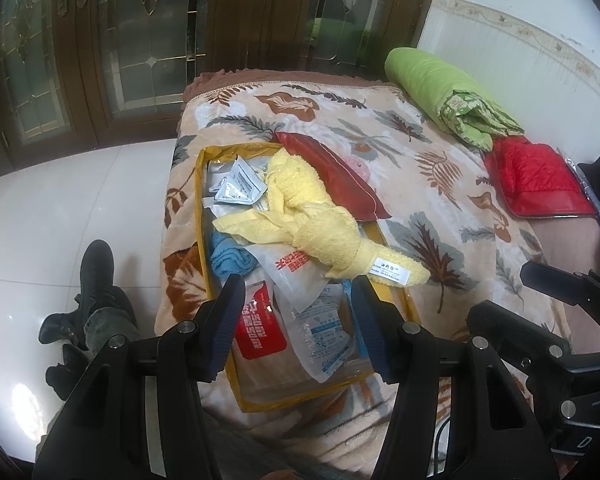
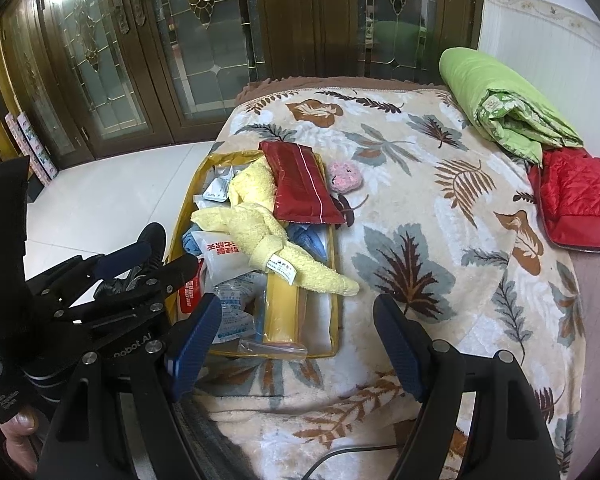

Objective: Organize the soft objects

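Observation:
A clear storage bag with yellow trim (image 1: pixel 203 216) (image 2: pixel 332 280) lies open on the leaf-patterned blanket (image 1: pixel 420 184) (image 2: pixel 420 240), holding plastic packets and a blue cloth (image 1: pixel 230 256). A twisted yellow towel (image 1: pixel 320 228) (image 2: pixel 268 240) lies across it, its tagged end over the bag's right edge. A dark red pouch (image 1: pixel 332 176) (image 2: pixel 300 184) rests on the bag's far corner. A small pink knitted item (image 2: pixel 345 174) lies beside it. My left gripper (image 1: pixel 296 320) is open above the bag's near end. My right gripper (image 2: pixel 298 344) is open, just right of the bag.
A folded green quilt (image 1: pixel 440 92) (image 2: pixel 504 100) and a red quilted cushion (image 1: pixel 536 180) (image 2: pixel 580 200) lie at the blanket's far right. White tiled floor (image 1: pixel 80 208) and dark glass-panelled doors (image 2: pixel 204 40) are to the left. A black shoe (image 1: pixel 96 272) stands on the floor.

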Demonstrator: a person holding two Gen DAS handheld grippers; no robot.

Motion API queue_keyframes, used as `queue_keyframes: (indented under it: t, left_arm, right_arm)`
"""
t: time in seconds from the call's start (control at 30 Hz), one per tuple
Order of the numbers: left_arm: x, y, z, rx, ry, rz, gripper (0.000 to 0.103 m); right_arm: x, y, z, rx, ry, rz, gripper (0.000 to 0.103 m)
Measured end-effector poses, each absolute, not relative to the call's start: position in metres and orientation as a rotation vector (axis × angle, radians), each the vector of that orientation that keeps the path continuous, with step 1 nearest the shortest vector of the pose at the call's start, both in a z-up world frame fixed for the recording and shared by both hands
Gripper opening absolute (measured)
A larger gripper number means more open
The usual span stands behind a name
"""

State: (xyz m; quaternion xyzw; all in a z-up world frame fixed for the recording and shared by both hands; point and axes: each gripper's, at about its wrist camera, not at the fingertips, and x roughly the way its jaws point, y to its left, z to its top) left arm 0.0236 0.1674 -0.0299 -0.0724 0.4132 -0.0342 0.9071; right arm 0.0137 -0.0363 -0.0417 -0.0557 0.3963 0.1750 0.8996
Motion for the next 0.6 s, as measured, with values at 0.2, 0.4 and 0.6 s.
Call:
queue_keyframes:
  t: [0.2,0.4,0.6]
  left_arm:
    - [0.0228,0.1681,-0.0300,-0.148,0.852,-0.065,0.056]
    - [0.0210,0.1695,-0.0293,-0.156,0.846,-0.066,0.056]
    - [0.0195,0.1722,-0.0284,-0.163,0.846,-0.057,0.056]
  right_arm:
    - [0.0134,-0.0353,-0.0419,-0.116,0.822,0.364,0.079]
    - [0.0134,-0.0347,-0.0420,-0.118,0.817,0.360,0.079]
    - [0.0151,-0.0336,-0.0422,-0.114,0.823,0.362,0.079]
